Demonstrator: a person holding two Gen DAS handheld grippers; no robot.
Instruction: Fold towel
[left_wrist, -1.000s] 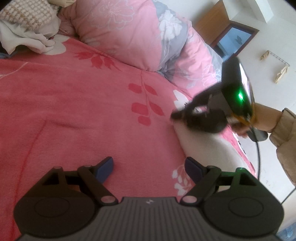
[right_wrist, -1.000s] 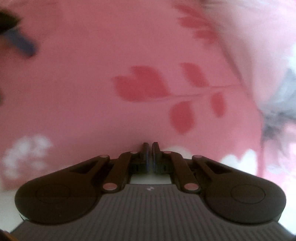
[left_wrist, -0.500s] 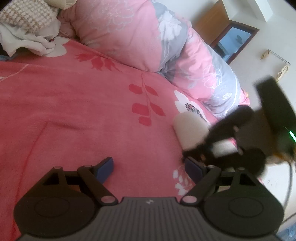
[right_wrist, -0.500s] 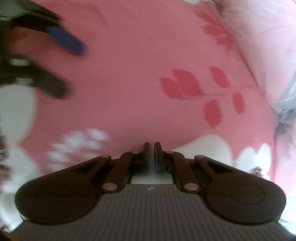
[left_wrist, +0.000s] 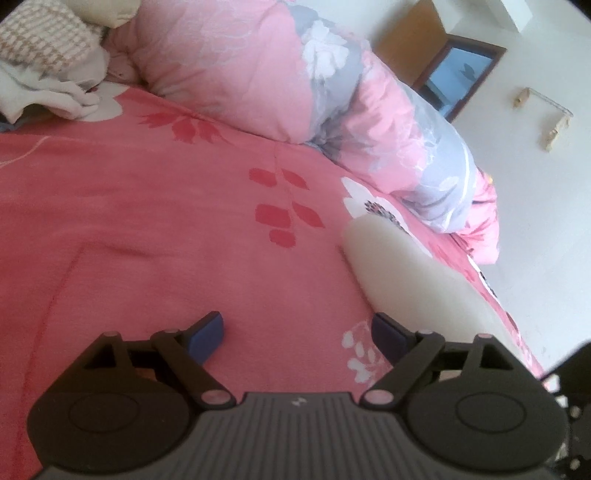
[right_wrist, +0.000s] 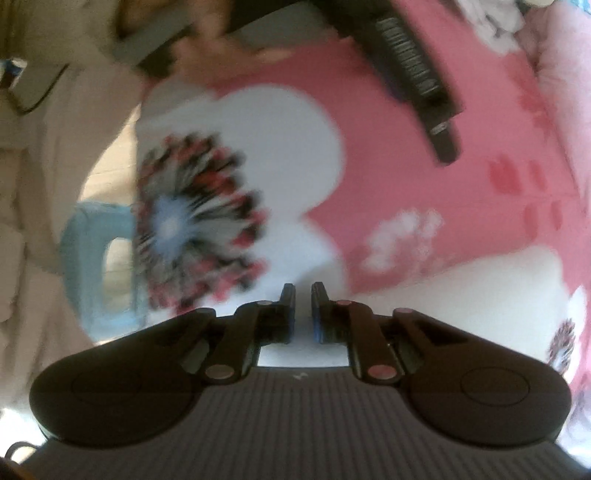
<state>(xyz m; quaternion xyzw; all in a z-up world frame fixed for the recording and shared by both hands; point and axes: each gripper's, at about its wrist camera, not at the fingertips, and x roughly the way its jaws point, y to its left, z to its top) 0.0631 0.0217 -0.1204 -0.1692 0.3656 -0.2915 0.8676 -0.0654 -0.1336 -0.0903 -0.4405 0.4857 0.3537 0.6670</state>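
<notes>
A white towel lies folded into a thick pad on the pink floral bedsheet, right of centre in the left wrist view. My left gripper hovers open just short of it, its right pad beside the towel's near corner, nothing between the pads. In the right wrist view the towel shows as a cream patch at lower right. My right gripper is shut to a narrow slit and holds nothing, over a big white printed flower at the bed's edge. This view is blurred.
A rolled pink and grey quilt lies along the far side of the bed, with clothes heaped at far left. A light blue stool stands on the floor beside the bed. A beige sleeve fills the left edge.
The right gripper has swung off the towel, down and out to the lower right corner of the left wrist view. The towel now lies uncovered. The left gripper has stayed open in place.
</notes>
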